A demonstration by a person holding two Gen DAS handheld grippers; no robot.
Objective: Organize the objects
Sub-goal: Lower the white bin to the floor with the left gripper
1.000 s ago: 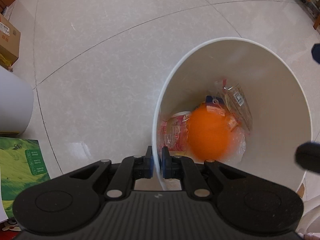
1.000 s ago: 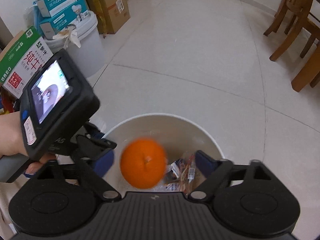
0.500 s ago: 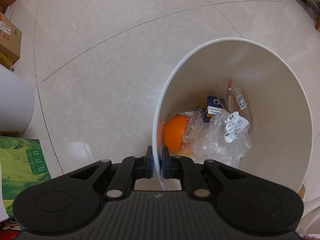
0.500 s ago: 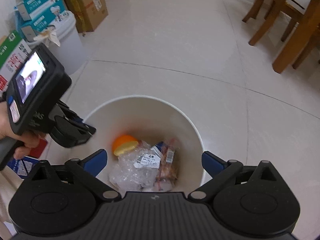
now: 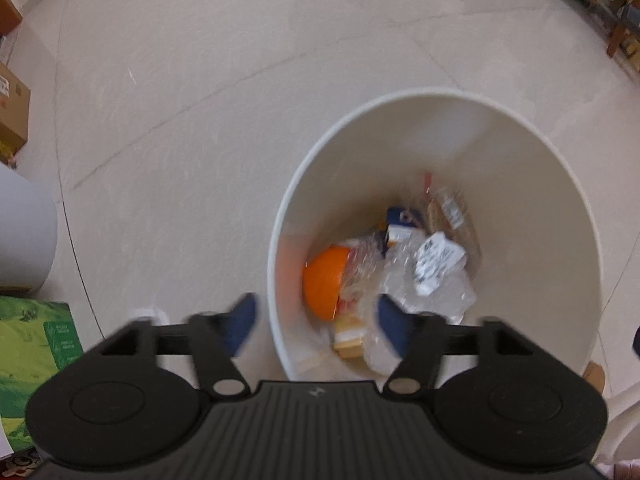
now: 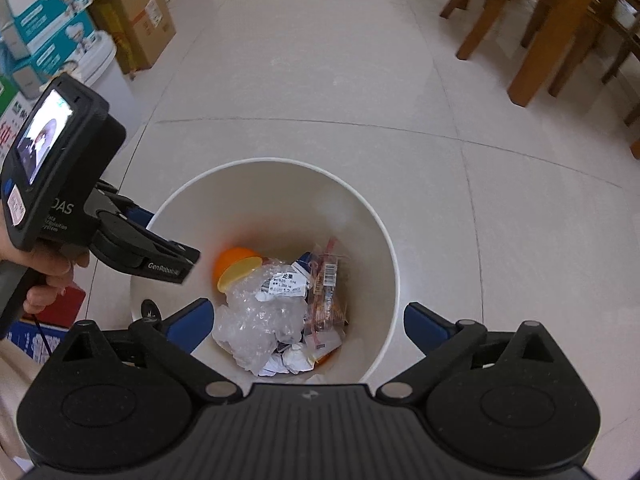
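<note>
Pale tiled floor [image 6: 360, 80] carries it all here. A white round bin [image 6: 384, 248] stands on it at centre. Cardboard boxes [image 6: 136, 20] sit at the left edge beside a white lidded bin [image 6: 106, 68], wooden chair legs [image 6: 532, 52] stand far right.

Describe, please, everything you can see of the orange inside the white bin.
The orange is round, bright and smooth-looking, lying at the bottom of the white bin against its left inner wall. Only part shows: crumpled clear plastic wrap and a yellowish piece overlap its near side. Neither gripper touches it.
</note>
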